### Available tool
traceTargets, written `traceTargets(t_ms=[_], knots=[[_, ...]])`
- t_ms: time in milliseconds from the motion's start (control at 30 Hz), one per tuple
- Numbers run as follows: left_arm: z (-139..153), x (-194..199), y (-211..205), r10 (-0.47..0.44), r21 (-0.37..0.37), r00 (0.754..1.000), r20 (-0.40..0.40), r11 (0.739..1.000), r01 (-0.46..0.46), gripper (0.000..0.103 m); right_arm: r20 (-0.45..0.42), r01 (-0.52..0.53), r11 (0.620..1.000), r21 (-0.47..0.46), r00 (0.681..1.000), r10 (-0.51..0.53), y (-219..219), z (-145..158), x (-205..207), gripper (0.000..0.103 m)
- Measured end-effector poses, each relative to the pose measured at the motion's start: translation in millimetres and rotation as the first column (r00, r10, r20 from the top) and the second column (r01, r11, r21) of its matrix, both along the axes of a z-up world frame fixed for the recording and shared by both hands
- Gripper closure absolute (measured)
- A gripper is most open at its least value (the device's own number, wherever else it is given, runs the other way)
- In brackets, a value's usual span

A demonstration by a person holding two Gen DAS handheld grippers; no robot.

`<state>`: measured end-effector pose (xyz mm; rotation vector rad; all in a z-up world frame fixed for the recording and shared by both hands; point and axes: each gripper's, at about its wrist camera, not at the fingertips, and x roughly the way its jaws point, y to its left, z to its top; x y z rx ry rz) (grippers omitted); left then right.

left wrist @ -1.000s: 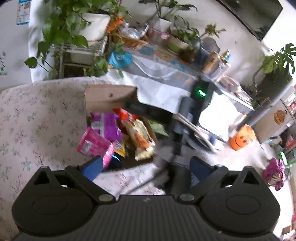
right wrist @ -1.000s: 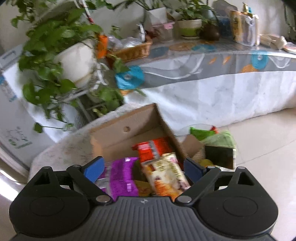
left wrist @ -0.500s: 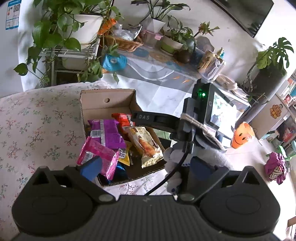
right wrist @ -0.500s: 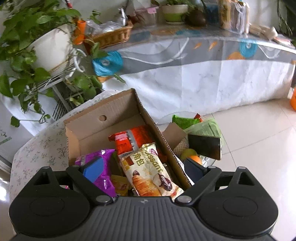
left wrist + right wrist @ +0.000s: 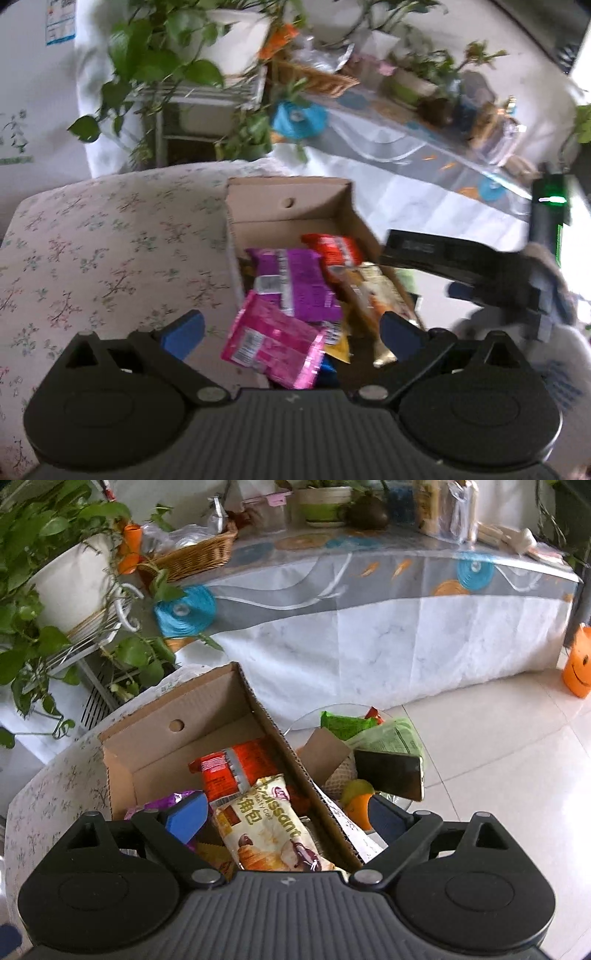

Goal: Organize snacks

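An open cardboard box (image 5: 284, 206) (image 5: 155, 734) of snack packs rests on a floral-covered surface (image 5: 110, 240). Inside lie a pink pack (image 5: 273, 343), a purple pack (image 5: 295, 284), a red-orange pack (image 5: 332, 247) (image 5: 232, 768) and a cream croissant pack (image 5: 380, 291) (image 5: 269, 830). My left gripper (image 5: 291, 332) hangs open just above the pink pack, nothing pressed between its pads. My right gripper (image 5: 288, 812) stands open over the croissant pack and the box's right wall; in the left wrist view the right gripper's body (image 5: 461, 258) shows beside the box.
A glass side table (image 5: 332, 712) right of the box carries green packs (image 5: 347, 723), a phone (image 5: 388, 771) and fruit (image 5: 354, 801). Behind stand a cloth-covered table (image 5: 369, 620), a wicker basket (image 5: 192, 554) and potted plants (image 5: 55, 572). An orange smiley jar (image 5: 578, 664) sits on the tiled floor.
The left gripper has sunk toward the box and shifted left, so the pink pack now lies between its fingers. The right gripper tilted down slightly over the croissant pack.
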<state>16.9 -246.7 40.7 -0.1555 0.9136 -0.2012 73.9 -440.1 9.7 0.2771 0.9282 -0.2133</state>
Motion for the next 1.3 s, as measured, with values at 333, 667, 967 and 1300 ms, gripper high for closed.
traceTargets(t_ms=[333,667,967,1300], knots=[[-22.6,23.9,-2.6,0.063,0.089,0.998,-0.031,0.994,-0.06,0.002,-0.019,-0.009,0.999,-0.042,1.0,0.008,0.8,-0.7,0.3,0.004],[-28.1,37.2,-13.4,0.077,0.124,0.995,-0.063,0.99,-0.069,0.002,-0.033,-0.026,0.998,-0.057,0.999,0.024,1.5,-0.9,0.5,0.002],[-35.1,42.8,-13.5,0.092,0.149,0.992,-0.091,0.986,-0.078,0.002,-0.036,-0.037,0.998,-0.054,0.999,0.035,2.0,-1.5,1.3,0.002],[-38.4,46.4,-13.1,0.096,0.163,0.99,-0.105,0.984,-0.078,0.002,-0.044,-0.068,0.996,-0.056,0.997,0.066,7.1,-2.8,2.5,0.002]])
